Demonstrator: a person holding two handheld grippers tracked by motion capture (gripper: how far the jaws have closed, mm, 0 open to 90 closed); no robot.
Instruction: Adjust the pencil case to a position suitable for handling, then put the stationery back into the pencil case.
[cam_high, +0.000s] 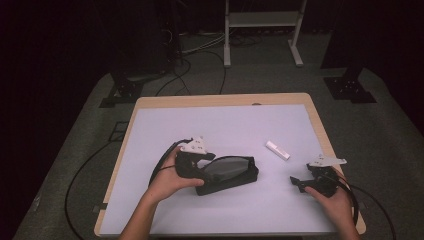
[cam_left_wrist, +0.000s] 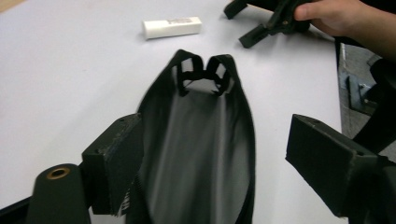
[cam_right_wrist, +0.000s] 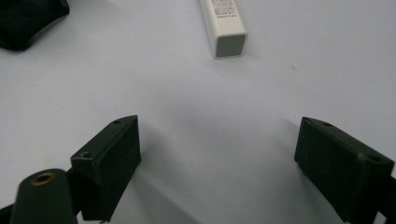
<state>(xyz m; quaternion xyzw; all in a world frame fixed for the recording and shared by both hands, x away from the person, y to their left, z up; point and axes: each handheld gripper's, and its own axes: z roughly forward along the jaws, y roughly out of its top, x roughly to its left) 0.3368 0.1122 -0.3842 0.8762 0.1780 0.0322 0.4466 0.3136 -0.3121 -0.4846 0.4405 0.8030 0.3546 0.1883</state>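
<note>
High view: the left gripper (cam_high: 209, 161) sits at the left end of a black pouch (cam_high: 231, 172) lying near the middle of the white table (cam_high: 235, 125). The pouch mouth looks open, w/ a grey inside showing. The right gripper (cam_high: 299, 183) rests low on the table, well apart from the pouch, near the right edge. A small white tube box (cam_high: 277, 150) lies between them, a bit farther back.

Left gripper view: the two black jaws stand wide apart. The pouch (cam_left_wrist: 201, 140) lies between them, its open mouth facing the camera. The left jaw is right at the pouch's edge; can't tell if it touches. The right jaw is clear of it. So nothing is pinched. The white tube box (cam_left_wrist: 172, 27) lies beyond the pouch, and the right gripper (cam_left_wrist: 261, 21) w/ its hand is at the top.

Right gripper view: jaws wide apart, only bare table between them. The white tube box (cam_right_wrist: 224, 25) lies straight ahead, end toward the camera. A corner of the pouch (cam_right_wrist: 28, 18) is at top left.

Step in hand, I think: get the box into the pouch. To do it well: the left gripper should pinch just one lip of the mouth and lift it a little, so the hole stays big. The right gripper should go straight at the box, grab it across its thin sides near the middle, then slide it in long-end first.
</note>
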